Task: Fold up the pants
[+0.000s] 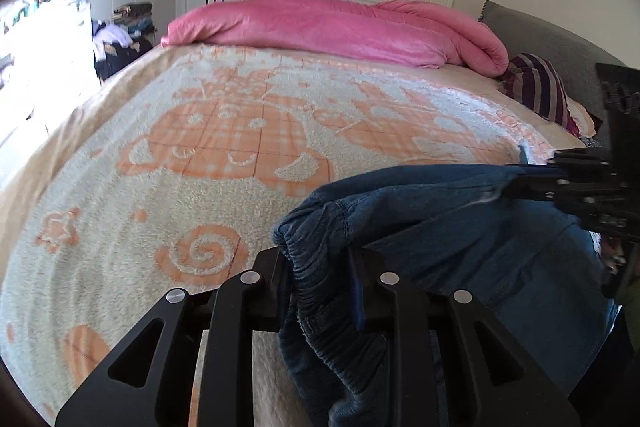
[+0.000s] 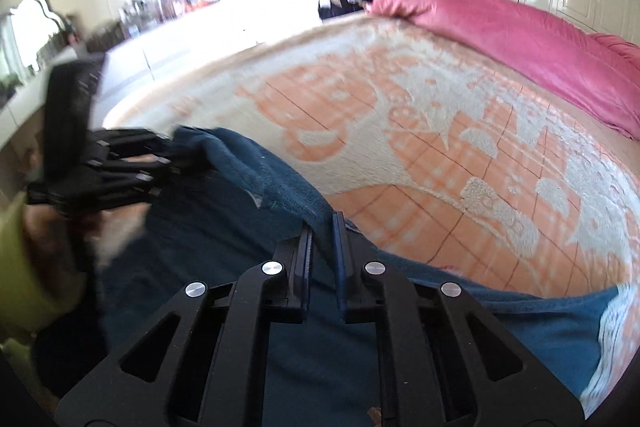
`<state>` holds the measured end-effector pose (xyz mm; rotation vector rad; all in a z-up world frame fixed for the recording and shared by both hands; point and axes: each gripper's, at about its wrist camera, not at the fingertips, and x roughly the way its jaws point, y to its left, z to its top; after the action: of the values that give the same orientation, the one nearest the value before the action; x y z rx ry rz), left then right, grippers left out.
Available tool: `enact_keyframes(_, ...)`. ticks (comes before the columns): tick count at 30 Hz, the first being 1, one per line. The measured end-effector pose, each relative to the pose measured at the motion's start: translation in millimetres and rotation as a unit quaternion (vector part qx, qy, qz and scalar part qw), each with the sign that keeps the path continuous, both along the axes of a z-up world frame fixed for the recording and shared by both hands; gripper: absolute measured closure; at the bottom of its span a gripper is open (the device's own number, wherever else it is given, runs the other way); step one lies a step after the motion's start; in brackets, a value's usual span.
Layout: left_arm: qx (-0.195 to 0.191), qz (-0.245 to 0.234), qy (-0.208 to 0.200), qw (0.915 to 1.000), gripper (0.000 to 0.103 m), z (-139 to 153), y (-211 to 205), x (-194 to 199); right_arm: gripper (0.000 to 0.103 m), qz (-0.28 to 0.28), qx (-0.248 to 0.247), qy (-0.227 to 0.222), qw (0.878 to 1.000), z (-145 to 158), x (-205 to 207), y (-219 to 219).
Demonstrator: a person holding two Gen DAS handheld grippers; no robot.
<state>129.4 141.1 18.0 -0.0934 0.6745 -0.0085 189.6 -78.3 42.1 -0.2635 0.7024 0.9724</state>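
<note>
Nearest your left tongs [image 1: 324, 267] was the gathered elastic waistband of the blue denim pants [image 1: 460, 227], bunched between the two fingers, which were clamped on it. Your right tongs [image 2: 322, 227] were pressed together on a thin edge of the same pants farther along, with the fabric stretched between the two grips. Beyond both tongs, the bed [image 1: 180, 147] lay spread with its orange-and-cream fleece blanket, and a pink duvet [image 1: 340, 27] was heaped at the far side. Below the tongs, the rest of the pants hung down or trailed onto the blanket. By my reading, you were early on: the pants were gripped at two points, no fold showed yet, and laying them flat was still to come.
</note>
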Motion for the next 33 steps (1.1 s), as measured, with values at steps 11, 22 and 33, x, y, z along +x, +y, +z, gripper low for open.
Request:
enact_keyframes(11,-0.027,-0.039,-0.008,0.9988,0.075,15,-21,-98,0.098,0.027,0.031,0.001,0.999,3,-105,-39)
enact_keyframes(22,0.047,-0.086,0.064,0.9932,0.058,-5,-47,-142,0.098,0.054,0.001,0.039,0.998,-36,-161,-53)
enact_keyframes(33,0.003,-0.014,0.073,0.9972,0.054,4,-5,-164,0.095,0.072,-0.026,0.088,0.993,-75,-177,-39)
